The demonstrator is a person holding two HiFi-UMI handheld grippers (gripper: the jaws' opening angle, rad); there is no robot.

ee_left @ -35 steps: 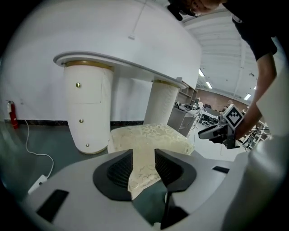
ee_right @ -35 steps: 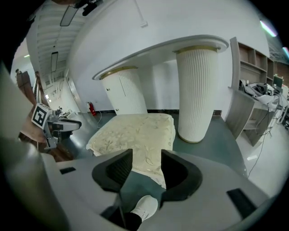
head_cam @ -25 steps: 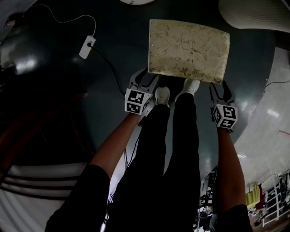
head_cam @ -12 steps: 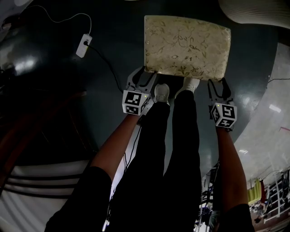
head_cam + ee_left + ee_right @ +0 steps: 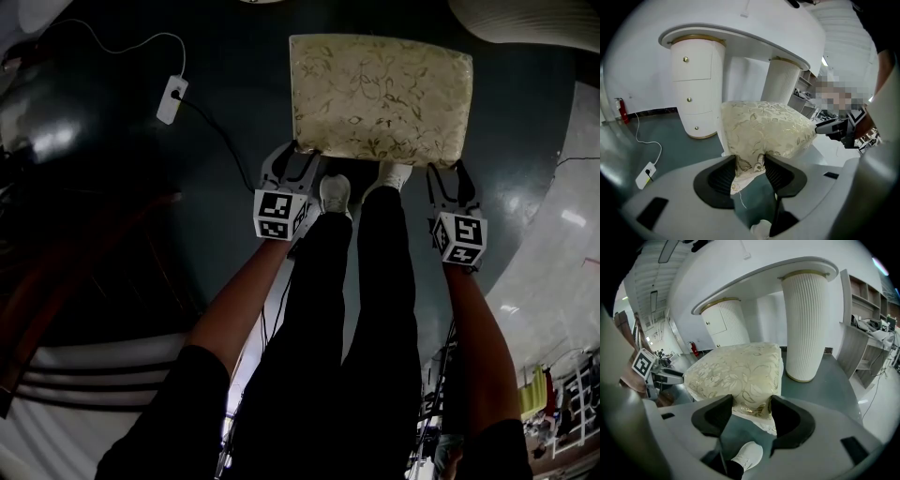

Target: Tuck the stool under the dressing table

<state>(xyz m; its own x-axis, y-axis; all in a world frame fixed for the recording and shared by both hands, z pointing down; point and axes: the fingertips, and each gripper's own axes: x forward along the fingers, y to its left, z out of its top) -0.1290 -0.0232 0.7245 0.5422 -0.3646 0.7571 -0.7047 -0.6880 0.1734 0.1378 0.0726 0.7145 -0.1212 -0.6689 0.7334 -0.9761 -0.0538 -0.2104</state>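
**A:** Where do we have the stool point(image 5: 380, 98)?

**B:** It's on the dark floor point(image 5: 225, 84), just ahead of our shoes point(image 5: 336, 194). It is short of the dressing table point(image 5: 740, 37) and not yet under its top. Our left tongs point(image 5: 750, 166) are pinched tight on the near left corner of the cushion point(image 5: 764, 126). Our right tongs point(image 5: 751, 411) are clamped the same way on the near right corner.

**A:** How do we expect it to handle?

**B:** The cushion looks padded and soft, and its patterned cover looks smooth. The corners bunch up between the jaws. We judge the fabric will give before the frame follows, so a level push along the floor suits us better than a lift. The legs are hidden from us, so we can only guess at the weight, and we think it moderate.

**A:** And the room ahead?

**B:** The gap lies between the drawer pedestal point(image 5: 697, 89) on our left and the ribbed pedestal point(image 5: 806, 324) on our right. It looks wider than the stool. The ribbed pedestal stands near the stool's far right corner, though, so we should go in straight. The power strip point(image 5: 172, 99) lies on the floor off to the left, well apart from the stool.
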